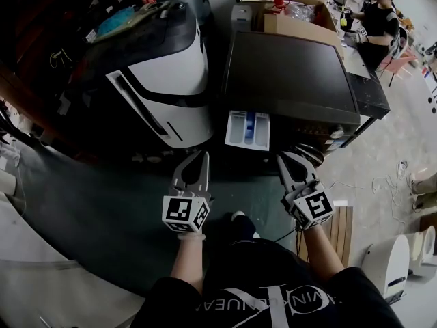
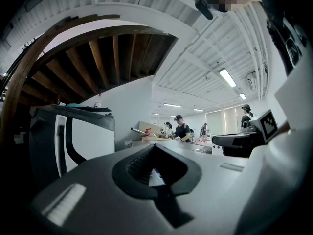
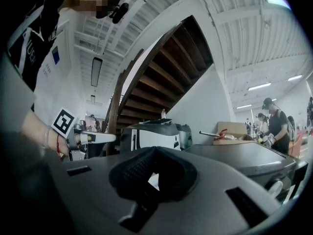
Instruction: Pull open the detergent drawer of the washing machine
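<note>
The dark-topped washing machine [image 1: 290, 74] stands ahead of me. Its white and blue detergent drawer [image 1: 248, 130] sticks out from the front, pulled open. My left gripper [image 1: 201, 157] is held just left of the drawer and a little nearer to me, jaws together with nothing in them. On the other side, my right gripper [image 1: 285, 158] hovers by the drawer's right front corner, also shut and empty. Neither touches the drawer. In the left gripper view the left gripper [image 2: 155, 147] points level toward the machine's top, and in the right gripper view so does the right gripper [image 3: 154, 150].
A white and black appliance [image 1: 171, 80] stands close on the left of the washing machine. A cardboard box [image 1: 300, 12] sits behind it. A person [image 1: 375, 19] works at the far right. A wooden board [image 1: 339, 231] and a white device [image 1: 396, 265] lie on the floor at right.
</note>
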